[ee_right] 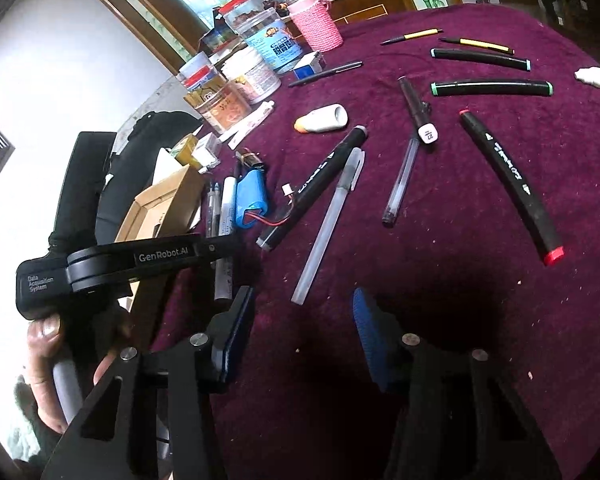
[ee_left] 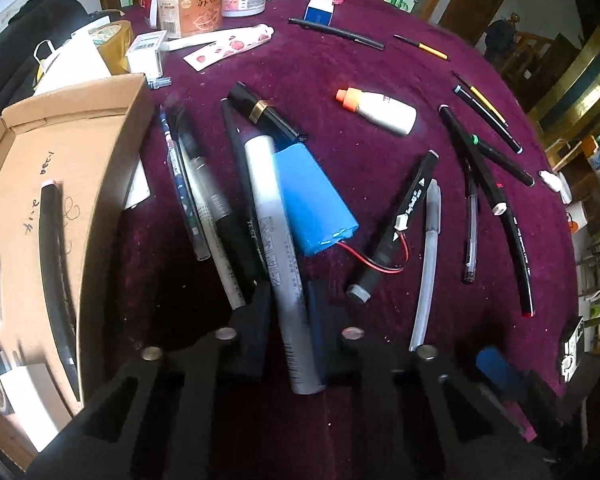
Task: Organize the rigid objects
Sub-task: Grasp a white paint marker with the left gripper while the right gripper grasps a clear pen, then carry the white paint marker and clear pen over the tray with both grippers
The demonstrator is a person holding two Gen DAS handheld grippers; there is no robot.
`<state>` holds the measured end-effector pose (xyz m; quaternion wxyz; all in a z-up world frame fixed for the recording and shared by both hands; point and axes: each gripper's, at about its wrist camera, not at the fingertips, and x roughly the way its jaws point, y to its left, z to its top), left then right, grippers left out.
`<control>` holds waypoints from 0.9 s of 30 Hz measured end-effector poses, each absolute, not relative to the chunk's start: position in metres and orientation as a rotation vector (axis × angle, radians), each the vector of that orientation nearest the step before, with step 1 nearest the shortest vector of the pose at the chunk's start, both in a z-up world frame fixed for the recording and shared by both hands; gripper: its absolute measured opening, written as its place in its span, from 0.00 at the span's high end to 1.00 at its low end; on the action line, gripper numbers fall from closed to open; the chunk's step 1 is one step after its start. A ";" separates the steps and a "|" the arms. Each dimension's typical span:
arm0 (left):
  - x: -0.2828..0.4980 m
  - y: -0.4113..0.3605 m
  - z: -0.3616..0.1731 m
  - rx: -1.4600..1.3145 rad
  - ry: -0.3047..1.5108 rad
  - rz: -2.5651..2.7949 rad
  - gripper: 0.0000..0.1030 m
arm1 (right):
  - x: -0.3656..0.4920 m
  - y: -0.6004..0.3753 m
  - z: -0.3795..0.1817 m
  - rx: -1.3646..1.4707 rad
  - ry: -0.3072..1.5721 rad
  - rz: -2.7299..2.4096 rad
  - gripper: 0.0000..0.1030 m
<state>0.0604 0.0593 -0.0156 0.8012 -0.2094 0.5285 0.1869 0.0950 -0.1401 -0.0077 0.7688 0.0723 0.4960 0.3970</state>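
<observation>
- The left tool (ee_left: 289, 300) is clenched on a white-and-grey cylindrical marker with printed text (ee_left: 274, 236); its pads press the barrel from both sides near the marker's lower end.
- The marker's long axis runs almost straight away from the left tool, with its white cap end pointing up the purple velvet worktop (ee_left: 380, 72).
- The open brown cardboard box (ee_left: 112, 152) lies just to the left of that tool, a black pen (ee_left: 56, 264) already lying lengthwise inside; I judge the coming move to be a lift and a short carry leftward over the box wall.
- Crowding the marker: a blue shrink-wrapped battery pack with red and black leads (ee_left: 314, 200) touches its right side, and a black marker with grey print (ee_left: 220, 216) lies close on its left, so a straight lift looks safest.
- The right tool (ee_right: 302, 334) stands released, nothing between its blue pads, over bare cloth.
- Nearest to it lies a translucent grey capped pen (ee_right: 328, 224), its length slanting away up-right; a black marker with a red end (ee_right: 512, 184) lies well apart to the right.
</observation>
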 end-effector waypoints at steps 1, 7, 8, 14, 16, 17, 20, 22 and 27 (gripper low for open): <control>0.057 0.059 -0.016 -0.454 1.139 0.393 0.88 | 0.097 -0.138 -0.007 0.148 1.081 0.856 0.56; 0.020 0.047 -0.015 -0.458 1.172 0.327 0.88 | 0.115 -0.118 -0.010 0.110 1.122 0.808 0.63; 0.013 0.046 -0.015 -0.458 1.175 0.321 0.88 | 0.118 -0.114 -0.011 0.100 1.130 0.800 0.66; -0.019 0.044 -0.012 -0.500 1.161 0.291 0.88 | 0.141 -0.084 -0.015 0.038 1.154 0.734 0.74; -0.022 0.045 -0.012 -0.510 1.149 0.291 0.88 | 0.143 -0.072 -0.017 -0.015 1.144 0.703 0.74; -0.020 0.045 -0.012 -0.505 1.148 0.288 0.88 | 0.143 -0.069 -0.019 -0.035 1.144 0.687 0.74; -0.018 0.045 -0.009 -0.481 1.146 0.275 0.84 | 0.136 -0.062 -0.020 -0.118 1.105 0.638 0.84; -0.017 0.047 -0.006 -0.465 1.139 0.265 0.75 | 0.131 -0.066 -0.021 -0.132 1.096 0.629 0.90; -0.005 0.046 -0.005 -0.445 1.120 0.254 0.64 | 0.119 -0.087 -0.020 -0.114 1.135 0.655 0.92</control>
